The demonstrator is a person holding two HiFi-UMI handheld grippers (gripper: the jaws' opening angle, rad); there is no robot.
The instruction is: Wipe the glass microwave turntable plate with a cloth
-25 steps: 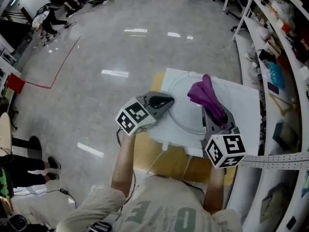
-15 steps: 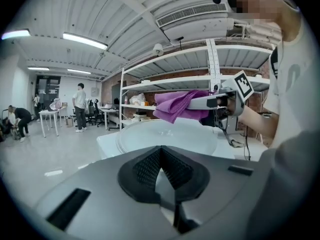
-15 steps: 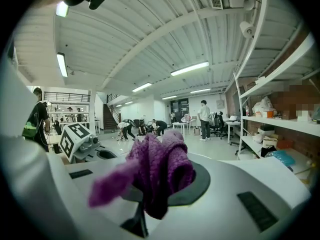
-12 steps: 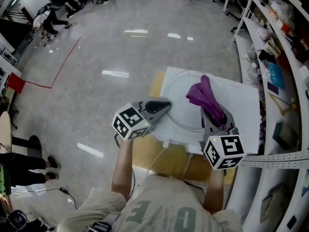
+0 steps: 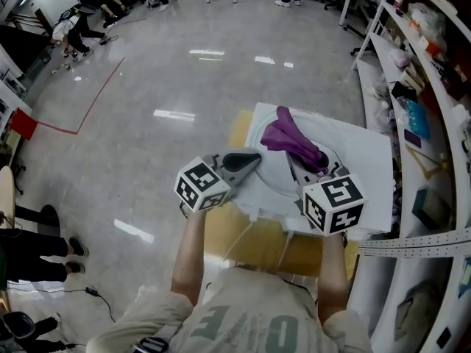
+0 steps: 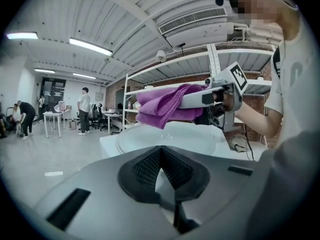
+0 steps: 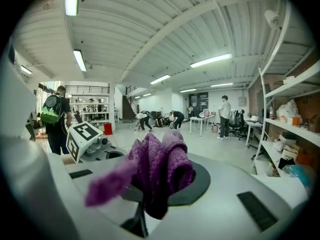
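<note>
Purple cloth [image 5: 289, 138] swept up-left since before across the glass plate [image 5: 271, 176] at frame centre, right gripper [image 5: 307, 164] clamped on it, forearm angled inward, left gripper [image 5: 251, 158] closed empty, steady at plate's left rim.

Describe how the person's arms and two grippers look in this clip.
The left gripper and right gripper are grey wedge-shaped shells, each carrying a white cube with black square markers. Black mesh-textured pads line the jaws. The person wears a pale short-sleeved T-shirt with large lettering; forearms are bare.
</note>
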